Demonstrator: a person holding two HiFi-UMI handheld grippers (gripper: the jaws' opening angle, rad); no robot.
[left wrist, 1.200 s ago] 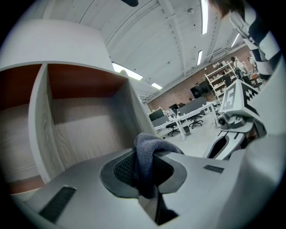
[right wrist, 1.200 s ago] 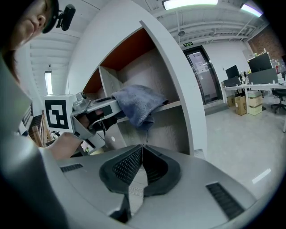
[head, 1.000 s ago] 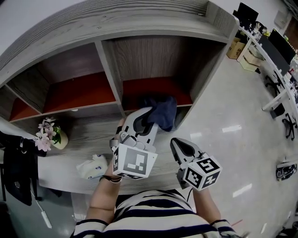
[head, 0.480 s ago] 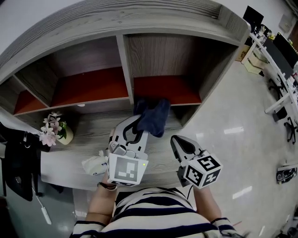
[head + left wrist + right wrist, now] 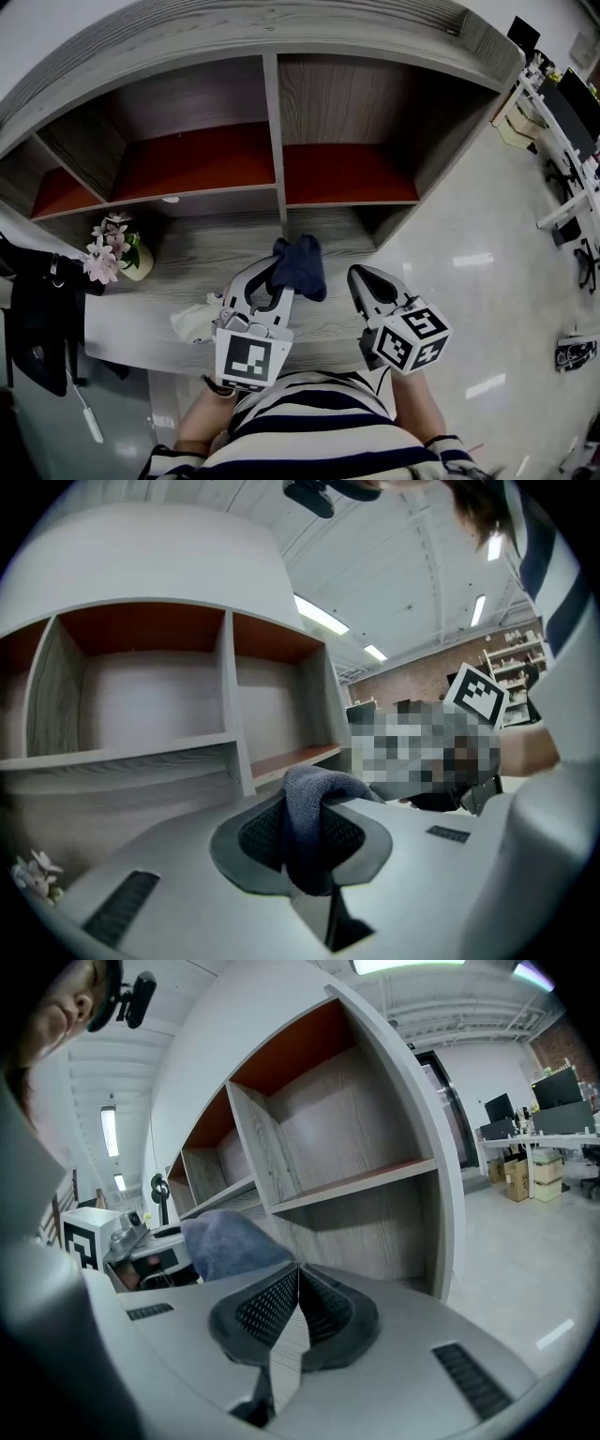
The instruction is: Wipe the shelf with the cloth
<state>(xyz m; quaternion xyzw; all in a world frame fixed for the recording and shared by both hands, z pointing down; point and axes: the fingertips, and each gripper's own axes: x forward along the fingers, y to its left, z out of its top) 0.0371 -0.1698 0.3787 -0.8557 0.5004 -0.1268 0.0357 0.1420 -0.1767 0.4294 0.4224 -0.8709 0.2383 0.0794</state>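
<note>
**Cloth gripped in front of the shelf**

The left gripper [image 5: 279, 285] is clamped on the dark blue cloth [image 5: 302, 265], bunched over the desk [image 5: 187, 258] toward its right end, just short of the shelf [image 5: 277, 131]. The right gripper [image 5: 361, 278], jaws pressed together on nothing, is by the desk's front right corner

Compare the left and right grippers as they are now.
The left gripper holds the dark blue cloth; the right gripper holds nothing. The left gripper's jaws are parted by the cloth; the right gripper's jaws meet at the tips. Both point toward the shelf.
</note>
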